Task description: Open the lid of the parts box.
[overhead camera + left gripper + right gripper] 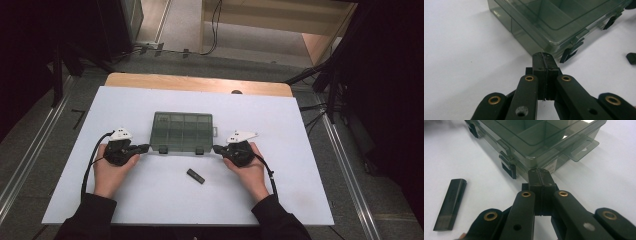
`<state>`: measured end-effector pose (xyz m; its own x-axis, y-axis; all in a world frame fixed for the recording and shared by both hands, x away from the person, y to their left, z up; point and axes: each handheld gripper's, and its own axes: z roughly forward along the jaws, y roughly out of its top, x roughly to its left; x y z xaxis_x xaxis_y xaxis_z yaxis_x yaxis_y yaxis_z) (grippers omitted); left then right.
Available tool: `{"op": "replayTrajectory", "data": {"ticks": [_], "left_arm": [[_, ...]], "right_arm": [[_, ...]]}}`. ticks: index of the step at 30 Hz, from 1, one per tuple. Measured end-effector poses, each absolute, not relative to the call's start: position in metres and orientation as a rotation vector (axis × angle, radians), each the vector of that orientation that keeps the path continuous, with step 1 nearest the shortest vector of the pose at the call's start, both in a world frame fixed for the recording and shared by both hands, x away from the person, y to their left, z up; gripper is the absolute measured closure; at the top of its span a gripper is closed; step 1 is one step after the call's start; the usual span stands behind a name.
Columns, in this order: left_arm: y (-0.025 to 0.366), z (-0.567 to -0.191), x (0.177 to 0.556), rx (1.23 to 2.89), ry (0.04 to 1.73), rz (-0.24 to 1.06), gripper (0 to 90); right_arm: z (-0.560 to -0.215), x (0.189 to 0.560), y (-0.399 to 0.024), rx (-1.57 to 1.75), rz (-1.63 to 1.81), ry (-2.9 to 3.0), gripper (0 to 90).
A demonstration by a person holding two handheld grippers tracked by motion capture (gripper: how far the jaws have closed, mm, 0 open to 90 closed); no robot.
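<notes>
Nearest the person, a small dark bar (195, 176) lies flat on the white table (150, 200), between the two hands and a little nearer the right tongs. Beyond it, the left tongs (148, 147) and right tongs (215, 148) point inward at each other, each with its jaws pressed together and holding nothing. Just past both tips sits the closed smoky-green compartment box (183, 131), its near corners right at the tong tips and two dark latches (508, 168) on the front edge between them. This looks like the start: the box is framed but not yet handled. The next move likely calls for spreading the jaws to work a latch or to pick up the bar.
</notes>
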<state>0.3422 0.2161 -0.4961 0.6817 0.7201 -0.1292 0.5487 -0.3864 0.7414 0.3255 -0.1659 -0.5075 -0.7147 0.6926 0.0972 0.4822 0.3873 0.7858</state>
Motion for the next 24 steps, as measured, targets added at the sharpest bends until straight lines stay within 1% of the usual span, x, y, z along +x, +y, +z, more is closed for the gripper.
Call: {"op": "replayTrajectory", "data": {"ticks": [24], "left_arm": [[0.219,-0.4924,0.342,2.056,0.957,0.255,89.2]], "right_arm": [[-0.5016,0.3228,-0.166,1.008,1.265,2.388,88.1]]}}
